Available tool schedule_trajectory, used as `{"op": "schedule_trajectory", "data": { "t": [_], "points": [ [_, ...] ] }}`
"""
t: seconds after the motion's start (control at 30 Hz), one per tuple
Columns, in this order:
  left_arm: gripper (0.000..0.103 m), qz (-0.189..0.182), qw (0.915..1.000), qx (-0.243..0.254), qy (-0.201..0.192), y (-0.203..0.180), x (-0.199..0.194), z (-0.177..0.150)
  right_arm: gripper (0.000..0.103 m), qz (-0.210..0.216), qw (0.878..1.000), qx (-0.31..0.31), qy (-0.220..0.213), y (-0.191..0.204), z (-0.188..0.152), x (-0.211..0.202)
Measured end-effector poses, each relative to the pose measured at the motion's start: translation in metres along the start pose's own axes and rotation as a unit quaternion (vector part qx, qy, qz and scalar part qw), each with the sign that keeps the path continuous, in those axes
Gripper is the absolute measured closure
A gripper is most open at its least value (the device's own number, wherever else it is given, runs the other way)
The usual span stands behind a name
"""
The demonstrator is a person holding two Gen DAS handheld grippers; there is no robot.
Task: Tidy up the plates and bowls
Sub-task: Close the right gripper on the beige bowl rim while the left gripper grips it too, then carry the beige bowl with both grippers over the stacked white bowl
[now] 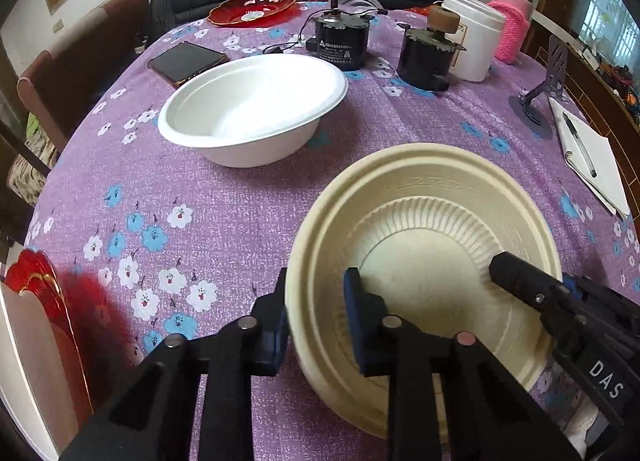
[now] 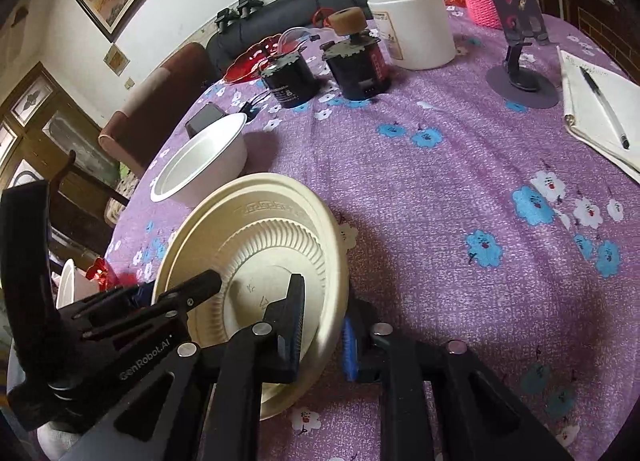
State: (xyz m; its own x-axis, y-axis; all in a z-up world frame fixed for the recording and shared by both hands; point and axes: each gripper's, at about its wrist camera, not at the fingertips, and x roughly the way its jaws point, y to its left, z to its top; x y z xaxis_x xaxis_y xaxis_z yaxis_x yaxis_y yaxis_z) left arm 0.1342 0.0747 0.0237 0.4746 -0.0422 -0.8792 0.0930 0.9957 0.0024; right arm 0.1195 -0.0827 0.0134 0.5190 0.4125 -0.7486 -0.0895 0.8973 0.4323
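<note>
A cream bowl (image 1: pixel 436 181) stands on the purple flowered tablecloth with a small ribbed cream plate (image 1: pixel 424 257) inside it. My left gripper (image 1: pixel 316 321) straddles the bowl's near-left rim, one finger outside and one inside, with a gap still showing. My right gripper (image 2: pixel 322 333) straddles the bowl's (image 2: pixel 248 205) right rim the same way, above the ribbed plate (image 2: pixel 272 253). A white bowl (image 1: pixel 256 101) stands empty farther back and also shows in the right wrist view (image 2: pixel 200 165).
Two black motors (image 1: pixel 340 37) (image 1: pixel 428 53), a white jar (image 1: pixel 476 33), a pink knitted bottle (image 1: pixel 512 21), a phone (image 1: pixel 188 61), a phone stand (image 1: pixel 548 81) and a notepad with pen (image 1: pixel 588 157) crowd the back. Red dishes sit far back (image 1: pixel 252 7) and near left (image 1: pixel 36 277).
</note>
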Motion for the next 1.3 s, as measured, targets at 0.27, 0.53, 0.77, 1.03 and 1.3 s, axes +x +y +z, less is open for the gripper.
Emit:
{"op": "schedule_trajectory", "data": {
  "t": [0.27, 0.53, 0.77, 1.03, 1.3],
  "points": [
    [0.085, -0.012, 0.9996, -0.019, -0.014, 0.009, -0.019, -0.005, 0.087, 0.021, 0.999, 0.011, -0.023, 0.0, -0.002, -0.011],
    [0.085, -0.018, 0.9976, -0.05, -0.045, 0.034, -0.066, -0.018, 0.087, 0.059, 0.997, 0.004, -0.042, 0.028, -0.007, -0.029],
    [0.085, -0.032, 0.9905, -0.098, -0.091, 0.083, -0.117, -0.038, 0.086, 0.066, 0.995, -0.044, -0.057, 0.093, -0.014, -0.056],
    [0.085, -0.029, 0.9753, -0.174, -0.134, 0.167, -0.162, -0.065, 0.086, 0.069, 0.989, -0.125, -0.047, 0.189, -0.021, -0.054],
    [0.084, 0.004, 0.9645, -0.239, -0.113, 0.24, -0.15, -0.091, 0.086, 0.055, 0.981, -0.187, -0.015, 0.263, -0.045, -0.003]
  ]
}}
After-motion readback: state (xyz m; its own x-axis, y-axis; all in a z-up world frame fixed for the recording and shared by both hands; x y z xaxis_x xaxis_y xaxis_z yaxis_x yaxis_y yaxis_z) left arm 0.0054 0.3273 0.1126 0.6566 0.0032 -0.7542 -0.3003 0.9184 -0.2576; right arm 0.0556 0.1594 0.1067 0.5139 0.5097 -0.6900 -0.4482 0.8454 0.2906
